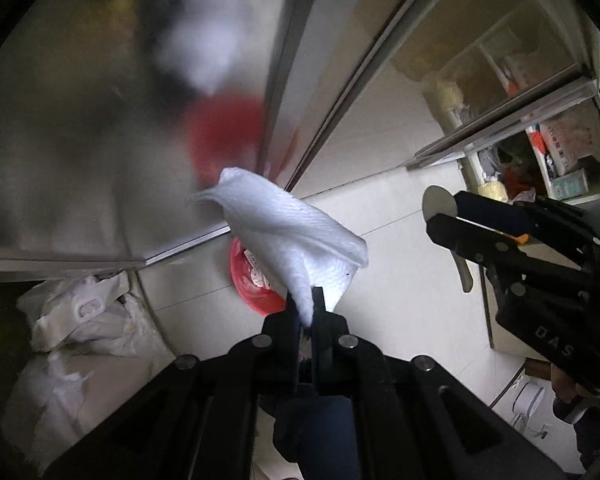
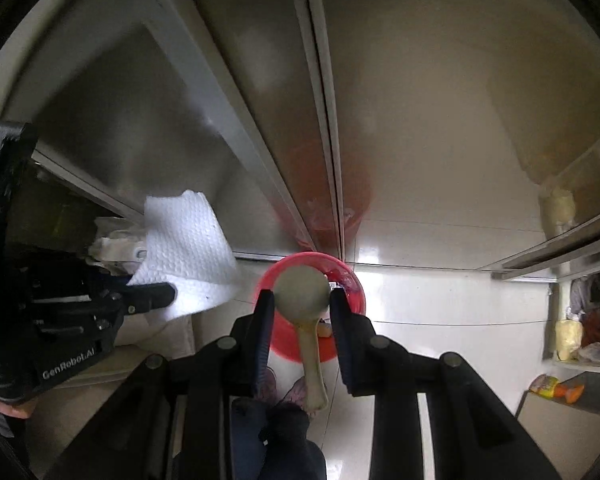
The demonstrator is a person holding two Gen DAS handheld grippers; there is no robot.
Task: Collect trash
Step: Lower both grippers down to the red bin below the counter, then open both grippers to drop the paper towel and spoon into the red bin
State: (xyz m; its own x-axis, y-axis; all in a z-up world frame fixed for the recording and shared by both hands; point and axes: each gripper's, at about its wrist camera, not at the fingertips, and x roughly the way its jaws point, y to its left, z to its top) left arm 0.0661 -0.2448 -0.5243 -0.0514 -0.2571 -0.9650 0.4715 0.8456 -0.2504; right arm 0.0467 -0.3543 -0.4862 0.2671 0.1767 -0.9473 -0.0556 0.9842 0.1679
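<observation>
My left gripper (image 1: 306,300) is shut on a white paper towel (image 1: 296,232), which hangs up and out from the fingertips; the towel also shows in the right wrist view (image 2: 188,248). My right gripper (image 2: 302,298) is shut on the round bowl of a pale plastic spoon (image 2: 302,290), its handle pointing back toward me. Both are held in the air above a red bin (image 2: 350,284) on the white tiled floor; the bin shows in the left wrist view (image 1: 246,284) with some trash inside. The right gripper (image 1: 440,210) with the spoon shows at the right of the left wrist view.
Frosted sliding doors (image 2: 260,120) with metal frames stand just behind the bin. A pile of white bags (image 1: 80,320) lies at the left. Shelves with packets and bags (image 1: 540,152) stand at the right. My feet (image 2: 284,396) are on the floor below.
</observation>
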